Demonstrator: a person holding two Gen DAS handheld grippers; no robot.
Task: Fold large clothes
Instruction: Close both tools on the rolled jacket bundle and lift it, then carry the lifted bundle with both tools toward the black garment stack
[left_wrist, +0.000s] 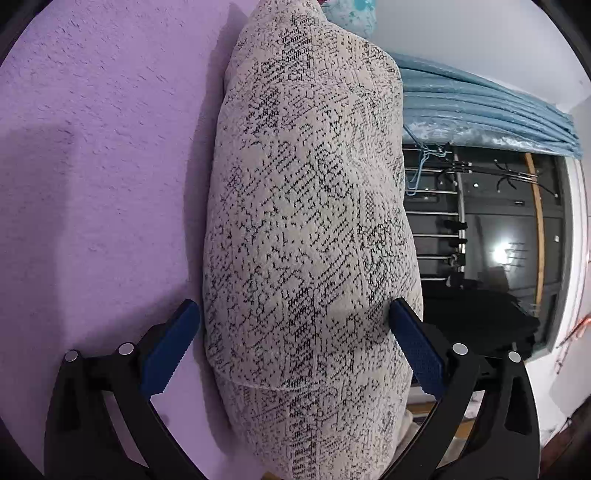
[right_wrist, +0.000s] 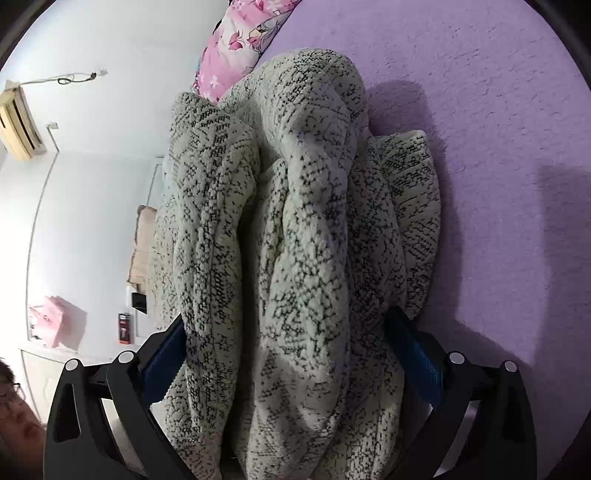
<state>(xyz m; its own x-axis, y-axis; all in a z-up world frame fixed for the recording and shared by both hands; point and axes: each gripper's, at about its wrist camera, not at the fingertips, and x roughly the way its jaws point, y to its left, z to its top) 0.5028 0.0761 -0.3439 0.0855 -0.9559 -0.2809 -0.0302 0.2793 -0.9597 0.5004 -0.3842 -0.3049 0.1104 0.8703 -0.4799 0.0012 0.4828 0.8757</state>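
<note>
A cream knitted garment speckled with black (left_wrist: 306, 229) is bunched into a thick roll over a purple bedspread (left_wrist: 96, 177). My left gripper (left_wrist: 295, 325) is shut on the roll, its blue pads pressing both sides. In the right wrist view the same garment (right_wrist: 295, 258) shows as several thick folds. My right gripper (right_wrist: 288, 332) is shut on that bundle, its blue pads (right_wrist: 413, 354) sunk into the fabric. The cloth's lower end is hidden between the jaws.
The purple bedspread (right_wrist: 498, 166) lies beside the garment. A pink floral pillow (right_wrist: 232, 48) is at the far end. A blue curtain (left_wrist: 480, 114) and a dark window (left_wrist: 491, 240) are to the right. A person's face (right_wrist: 14, 417) is at the lower left.
</note>
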